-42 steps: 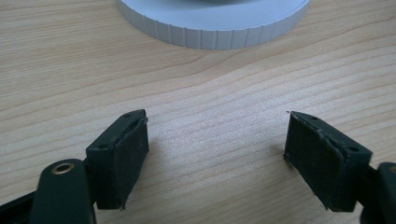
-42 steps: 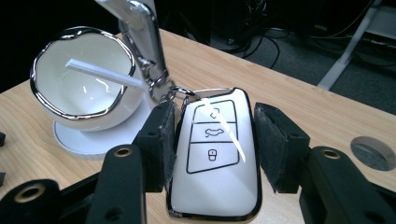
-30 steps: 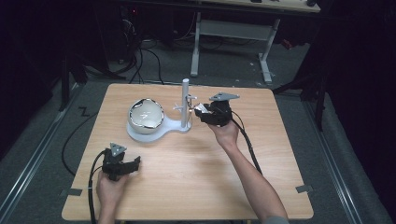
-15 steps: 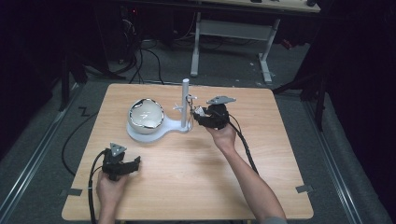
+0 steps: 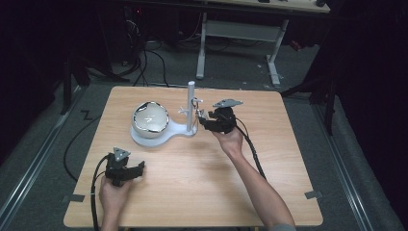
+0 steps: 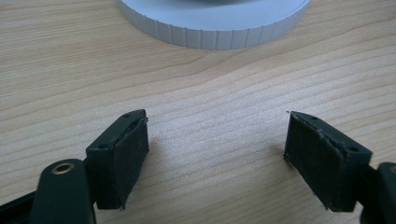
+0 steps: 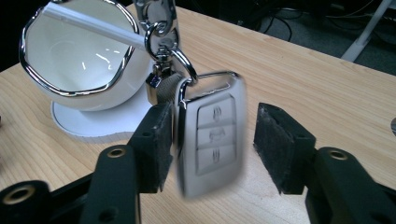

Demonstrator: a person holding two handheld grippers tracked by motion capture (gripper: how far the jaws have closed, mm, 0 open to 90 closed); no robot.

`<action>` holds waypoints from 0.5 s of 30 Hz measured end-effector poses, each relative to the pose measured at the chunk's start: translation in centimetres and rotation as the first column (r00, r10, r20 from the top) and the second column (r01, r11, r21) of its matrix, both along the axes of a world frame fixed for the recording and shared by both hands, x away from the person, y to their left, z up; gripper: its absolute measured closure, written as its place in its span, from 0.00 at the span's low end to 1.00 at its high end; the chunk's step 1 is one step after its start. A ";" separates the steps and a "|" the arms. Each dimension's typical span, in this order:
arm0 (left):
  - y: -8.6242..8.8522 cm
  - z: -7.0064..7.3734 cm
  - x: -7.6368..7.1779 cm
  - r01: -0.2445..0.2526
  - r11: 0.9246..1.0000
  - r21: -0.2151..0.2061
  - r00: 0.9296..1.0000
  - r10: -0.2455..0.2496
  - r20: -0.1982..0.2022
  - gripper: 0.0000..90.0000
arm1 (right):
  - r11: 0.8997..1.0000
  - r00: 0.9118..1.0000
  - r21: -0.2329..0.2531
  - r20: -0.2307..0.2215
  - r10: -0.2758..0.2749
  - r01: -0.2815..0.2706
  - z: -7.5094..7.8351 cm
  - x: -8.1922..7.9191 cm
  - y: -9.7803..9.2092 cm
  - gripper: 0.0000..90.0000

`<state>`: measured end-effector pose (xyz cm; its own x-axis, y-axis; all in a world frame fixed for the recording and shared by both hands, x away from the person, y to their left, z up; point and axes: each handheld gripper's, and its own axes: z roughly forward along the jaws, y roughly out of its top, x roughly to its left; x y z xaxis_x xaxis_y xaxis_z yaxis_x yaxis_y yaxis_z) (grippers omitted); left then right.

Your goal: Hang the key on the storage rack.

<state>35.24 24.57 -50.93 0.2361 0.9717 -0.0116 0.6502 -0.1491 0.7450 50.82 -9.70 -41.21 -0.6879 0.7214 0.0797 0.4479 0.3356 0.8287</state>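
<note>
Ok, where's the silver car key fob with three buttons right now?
In the right gripper view, the silver three-button key fob hangs by its ring from the white stand's peg, between the right gripper's open jaws, right of the white chrome-rimmed bowl.

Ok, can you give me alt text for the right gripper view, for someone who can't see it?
A silver car key fob with three buttons hangs by its key ring from a white peg, between the open right gripper; the left finger looks to be touching it and the right one is apart. Behind, a chrome-rimmed white bowl sits on a white stand base on the wooden table.
</note>
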 end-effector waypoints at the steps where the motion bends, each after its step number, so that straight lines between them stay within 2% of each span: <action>1: 0.0 0.0 0.0 0.000 1.000 0.000 1.000 0.000 0.000 0.25 | 1.000 1.000 0.006 -0.003 0.002 -0.002 0.0 0.0 -0.1 0.49; 6: 0.0 0.0 0.0 -0.001 1.000 0.000 1.000 0.001 0.000 0.25 | 1.000 1.000 0.012 -0.004 0.001 -0.001 0.2 0.1 -0.6 0.46; 13: 0.0 0.0 0.0 -0.001 1.000 0.000 1.000 0.001 0.000 0.25 | 0.999 1.000 0.045 0.000 -0.004 0.004 0.9 -0.2 -1.8 0.45; 15: 0.0 0.0 0.0 -0.001 1.000 0.000 1.000 0.001 0.000 0.25 | 0.999 1.000 0.037 0.007 -0.005 0.005 1.1 -0.3 -2.1 0.45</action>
